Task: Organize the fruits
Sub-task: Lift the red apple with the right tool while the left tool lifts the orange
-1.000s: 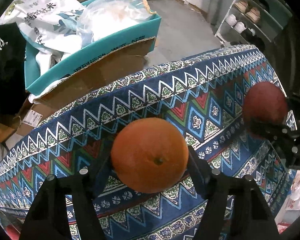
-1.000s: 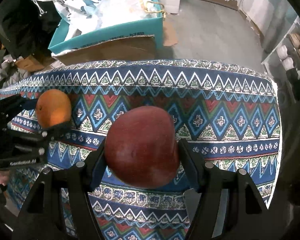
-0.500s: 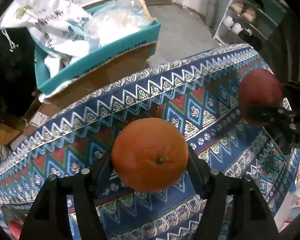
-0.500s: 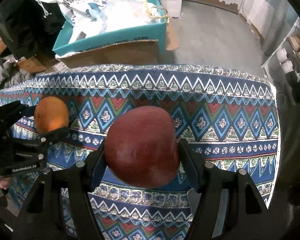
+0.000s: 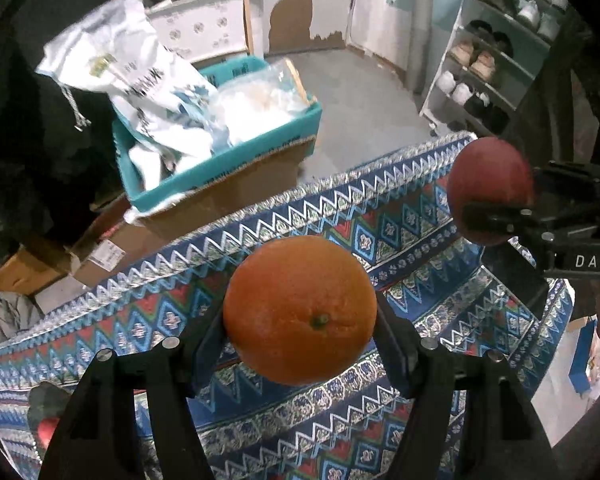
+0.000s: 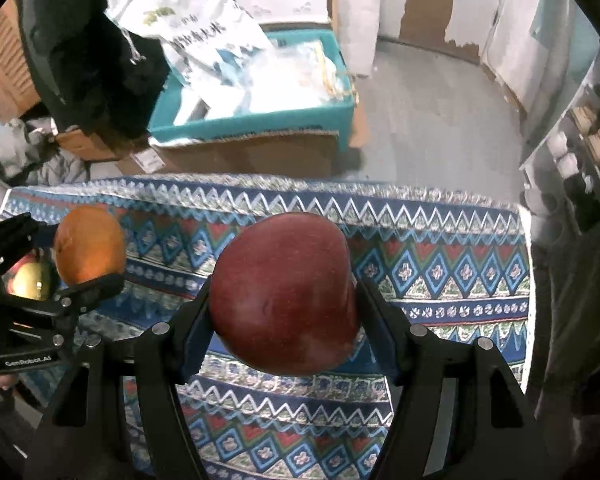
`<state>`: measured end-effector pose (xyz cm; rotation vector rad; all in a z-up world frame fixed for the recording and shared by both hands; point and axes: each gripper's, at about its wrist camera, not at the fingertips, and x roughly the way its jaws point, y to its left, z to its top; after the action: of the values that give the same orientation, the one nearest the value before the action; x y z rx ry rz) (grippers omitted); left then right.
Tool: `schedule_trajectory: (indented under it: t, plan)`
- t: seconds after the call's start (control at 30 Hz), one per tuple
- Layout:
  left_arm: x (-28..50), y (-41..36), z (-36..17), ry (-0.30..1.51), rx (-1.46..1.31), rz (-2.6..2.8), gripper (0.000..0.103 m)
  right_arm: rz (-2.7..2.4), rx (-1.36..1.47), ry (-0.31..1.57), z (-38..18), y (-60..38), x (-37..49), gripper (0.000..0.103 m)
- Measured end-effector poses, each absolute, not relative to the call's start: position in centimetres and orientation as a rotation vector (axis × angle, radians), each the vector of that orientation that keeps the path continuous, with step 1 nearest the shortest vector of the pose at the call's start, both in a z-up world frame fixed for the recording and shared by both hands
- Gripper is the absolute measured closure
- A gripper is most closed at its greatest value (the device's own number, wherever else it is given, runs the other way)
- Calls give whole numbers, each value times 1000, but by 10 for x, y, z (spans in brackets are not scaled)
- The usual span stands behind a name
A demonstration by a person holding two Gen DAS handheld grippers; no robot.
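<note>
Between the pads of the left claw [image 5: 300, 340] sits the orange [image 5: 300, 310], pinched across its widest girth and clear above the patterned tabletop [image 5: 380, 232]; firm, round and smooth-skinned, it could roll from an off-centre hold. Beside it the right claw [image 6: 284, 312] clamps the apple [image 6: 285, 296], heavier, probably easily bruised.

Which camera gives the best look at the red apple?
The right wrist view: the red apple fills the middle, clamped between the right gripper fingers. The left wrist view shows it small at the right edge, partly crossed by a gripper finger.
</note>
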<state>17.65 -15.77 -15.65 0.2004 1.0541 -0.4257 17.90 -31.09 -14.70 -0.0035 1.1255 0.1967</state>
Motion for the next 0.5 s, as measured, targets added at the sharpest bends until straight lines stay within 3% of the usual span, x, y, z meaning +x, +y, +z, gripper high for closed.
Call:
schedule_trajectory:
  t: [0.5]
  plan:
    - [132, -127, -83, 921, 178, -400, 34, 285, -39, 977, -72, -274, 143, 35]
